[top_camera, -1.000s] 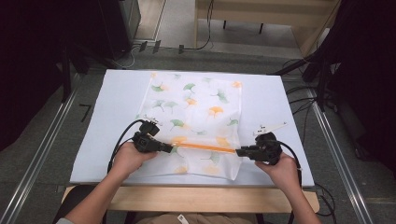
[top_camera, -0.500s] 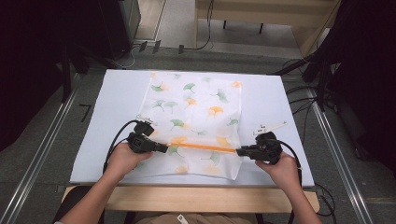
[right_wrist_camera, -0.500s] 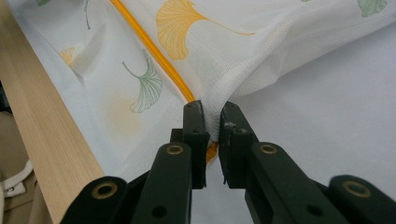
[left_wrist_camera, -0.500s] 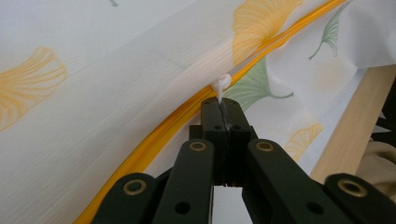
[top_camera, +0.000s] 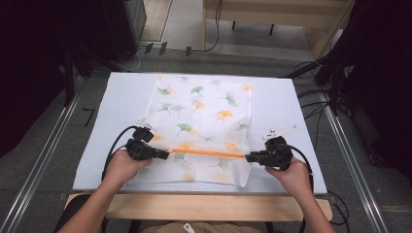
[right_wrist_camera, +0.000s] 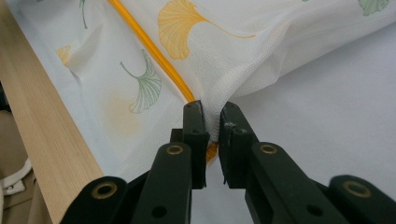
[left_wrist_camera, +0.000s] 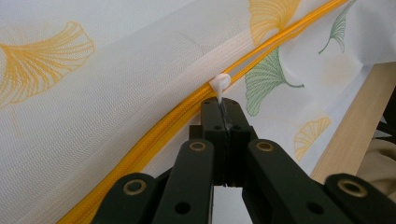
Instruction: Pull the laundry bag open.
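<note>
A white mesh bag (top_camera: 204, 111) printed with green and orange ginkgo leaves lies flat on the table. An orange zipper (top_camera: 209, 153) runs across its near part. My left gripper (top_camera: 166, 155) is at the zipper's left end, shut on the small white zipper pull (left_wrist_camera: 220, 83); in the left gripper view its jaws (left_wrist_camera: 223, 105) meet on the pull's tab. My right gripper (top_camera: 248, 157) is at the zipper's right end. The right gripper view shows it (right_wrist_camera: 212, 109) pinching the bag's mesh edge (right_wrist_camera: 243, 56) where the zipper (right_wrist_camera: 154, 51) ends.
The bag rests on a pale blue mat (top_camera: 121, 97) over a table with a wooden front edge (top_camera: 218, 206). Metal rails (top_camera: 43, 160) run along both sides. Cables (top_camera: 316, 97) lie on the floor to the right, and dark equipment stands at the far left.
My left gripper has slid a little to the left along the zipper with the pull in it. My right gripper has stayed where it was.
</note>
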